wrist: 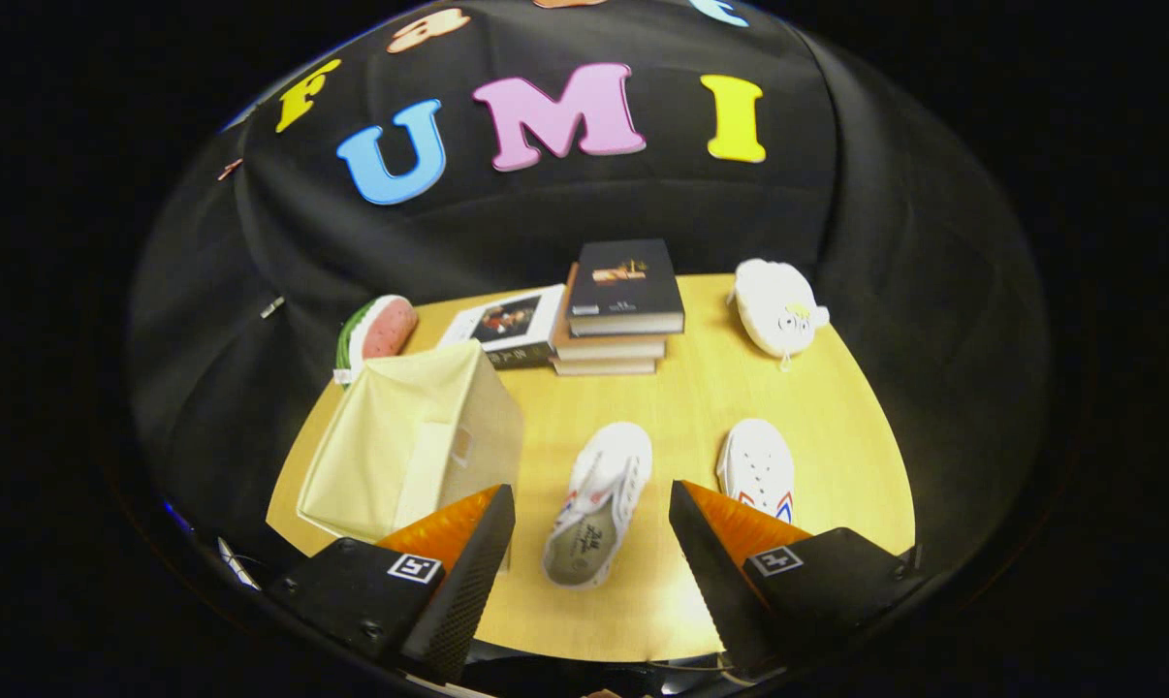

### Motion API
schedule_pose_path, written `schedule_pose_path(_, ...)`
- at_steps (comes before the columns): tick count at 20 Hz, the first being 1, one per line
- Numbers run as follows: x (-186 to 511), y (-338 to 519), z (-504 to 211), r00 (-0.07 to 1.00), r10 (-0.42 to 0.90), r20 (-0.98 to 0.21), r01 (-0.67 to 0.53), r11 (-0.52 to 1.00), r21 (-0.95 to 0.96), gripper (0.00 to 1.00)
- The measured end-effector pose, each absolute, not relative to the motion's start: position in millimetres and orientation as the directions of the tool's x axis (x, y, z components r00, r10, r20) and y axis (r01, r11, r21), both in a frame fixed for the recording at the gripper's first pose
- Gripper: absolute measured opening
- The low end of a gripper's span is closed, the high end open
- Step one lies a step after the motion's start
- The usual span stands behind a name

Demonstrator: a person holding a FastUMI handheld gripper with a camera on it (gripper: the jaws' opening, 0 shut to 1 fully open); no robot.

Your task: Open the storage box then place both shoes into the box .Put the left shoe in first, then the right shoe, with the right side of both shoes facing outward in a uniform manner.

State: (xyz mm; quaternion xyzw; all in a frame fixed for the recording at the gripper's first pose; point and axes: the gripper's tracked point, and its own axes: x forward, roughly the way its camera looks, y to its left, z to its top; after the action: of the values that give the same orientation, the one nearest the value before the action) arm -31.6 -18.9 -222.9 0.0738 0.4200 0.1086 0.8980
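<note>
The claw (592, 504) stood apart, empty; one white perforated shoe (599, 504) lay between its fingers, the other (757, 467) partly hidden behind the right finger.

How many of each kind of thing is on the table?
Shoes: 2 (white shoe between the open tool's fingers, white shoe)
Books: 4 (stack of three, single book)
Storage box: 1
Watermelon toy: 1
White plush toy: 1
Total: 9

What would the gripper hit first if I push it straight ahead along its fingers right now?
Most likely the nearer white shoe, which lies between the open fingers of the gripper, just ahead. Beyond it is the stack of books. The storage box sits off to one side. Height above the table is unclear.
</note>
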Motion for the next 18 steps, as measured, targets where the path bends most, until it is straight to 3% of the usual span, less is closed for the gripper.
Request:
schedule_pose_path(11,-15,-17,-347,0.462,0.239,-0.854,-0.249,0.959,0.133,0.99)
schedule_pose_path(18,9,-19,-391,0.405,0.217,-0.888,-0.238,0.963,0.127,0.99)
